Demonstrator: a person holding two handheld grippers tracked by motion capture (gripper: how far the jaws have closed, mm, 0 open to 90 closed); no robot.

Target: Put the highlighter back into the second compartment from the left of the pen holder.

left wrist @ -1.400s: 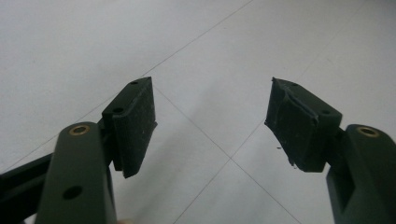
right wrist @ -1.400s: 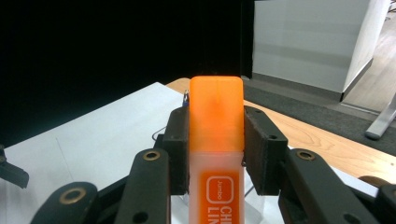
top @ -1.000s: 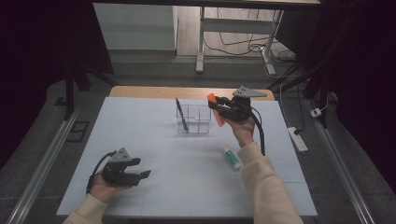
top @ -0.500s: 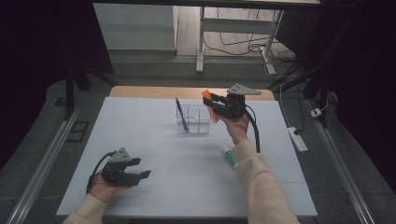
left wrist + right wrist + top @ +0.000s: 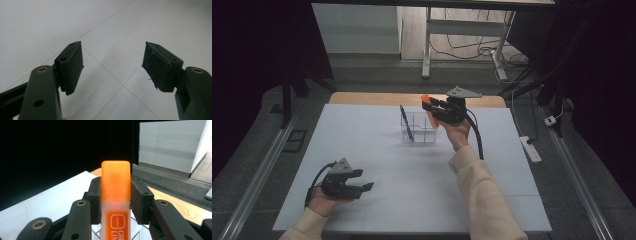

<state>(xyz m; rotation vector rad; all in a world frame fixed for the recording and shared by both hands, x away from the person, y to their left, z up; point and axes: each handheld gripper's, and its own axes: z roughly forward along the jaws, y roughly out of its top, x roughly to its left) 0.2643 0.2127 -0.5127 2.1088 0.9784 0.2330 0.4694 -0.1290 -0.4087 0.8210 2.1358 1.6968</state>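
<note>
Right gripper: my right gripper (image 5: 430,111) is raised above the far middle of the table, over the right side of the clear plastic organiser box (image 5: 418,131).
Right jaws: closed part-way, both pads pressing the sides of a chunky orange highlighter marker with a translucent orange cap (image 5: 115,195).
Marker: it stands between my pads with the cap end sticking out past the fingertips; in the high view its orange cap (image 5: 426,99) points toward the left, above the box.
Marker label: white lettering on an orange band, partly cut off at the bottom of the right gripper view.
Left gripper: my left gripper (image 5: 362,187) rests low at the near left of the white table sheet (image 5: 362,150), well apart from the box.
Left jaws: spread wide with nothing between them; past the pads (image 5: 72,66) I see bare white surface with thin seam lines.
Box: divided into compartments, it sits on the sheet near the far edge, with a blue pen (image 5: 406,122) leaning upright in its left side.
Beside my right sleeve: a small pale object with a green patch (image 5: 453,165) lies on the sheet, too small to tell what it is.
</note>
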